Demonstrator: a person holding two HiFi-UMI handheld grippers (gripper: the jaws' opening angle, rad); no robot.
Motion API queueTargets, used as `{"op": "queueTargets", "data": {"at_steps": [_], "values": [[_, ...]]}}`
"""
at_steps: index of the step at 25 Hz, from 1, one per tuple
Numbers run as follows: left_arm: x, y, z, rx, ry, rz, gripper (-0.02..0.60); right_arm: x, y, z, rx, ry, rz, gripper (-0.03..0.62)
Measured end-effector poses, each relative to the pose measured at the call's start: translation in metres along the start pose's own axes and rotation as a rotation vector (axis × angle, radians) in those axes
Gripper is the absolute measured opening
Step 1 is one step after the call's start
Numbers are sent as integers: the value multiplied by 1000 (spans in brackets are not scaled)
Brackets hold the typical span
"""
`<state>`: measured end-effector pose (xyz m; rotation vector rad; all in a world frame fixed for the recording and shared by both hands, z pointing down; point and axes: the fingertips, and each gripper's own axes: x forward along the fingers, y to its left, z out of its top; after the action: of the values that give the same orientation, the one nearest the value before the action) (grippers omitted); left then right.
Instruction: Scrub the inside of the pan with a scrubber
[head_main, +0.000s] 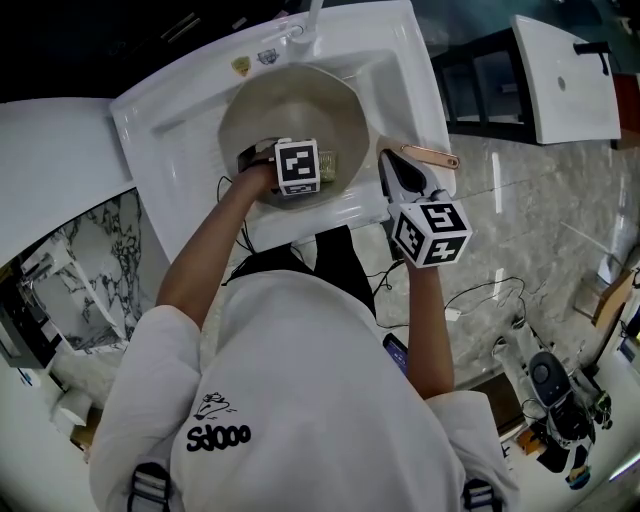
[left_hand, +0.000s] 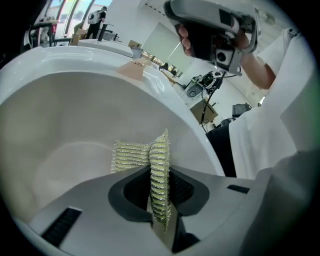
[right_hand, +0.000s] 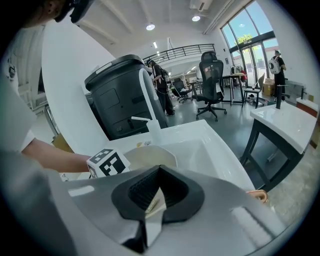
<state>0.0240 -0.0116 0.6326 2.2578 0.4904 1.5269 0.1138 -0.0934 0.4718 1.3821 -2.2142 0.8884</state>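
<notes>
- In the white sink (head_main: 180, 120) in front of you, the pan (head_main: 300, 100) sits with its pale inside facing up.
- Your left claw (head_main: 322, 172) reaches down into the pan. It is closed on the green-gold scrubber (left_hand: 160, 170), which stands on edge between the jaws. The scrubber's free end folds out to the left against the pan's inner wall (left_hand: 75, 125).
- The pan's copper handle (head_main: 430, 155) points right, over the sink's rim.
- Your right claw (head_main: 388, 165) sits at the pan's right edge, near the base of the handle. Its jaws are drawn in narrow on a thin pale edge there (right_hand: 152, 200), and the handle's tip (right_hand: 257, 196) shows just past the right jaw.
</notes>
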Motion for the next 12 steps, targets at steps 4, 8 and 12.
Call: {"op": "queueTargets", "data": {"at_steps": [4,8,12], "values": [[0,19,1,-21,3,55,67,2,-4,-3,3,15,1,9],[-7,39,9,-50,-11,123,66,4,-6,-5,-4,26,6,9],[-19,64,9,-90,-5,210,66,8,-7,-2,-10,31,19,9]]}}
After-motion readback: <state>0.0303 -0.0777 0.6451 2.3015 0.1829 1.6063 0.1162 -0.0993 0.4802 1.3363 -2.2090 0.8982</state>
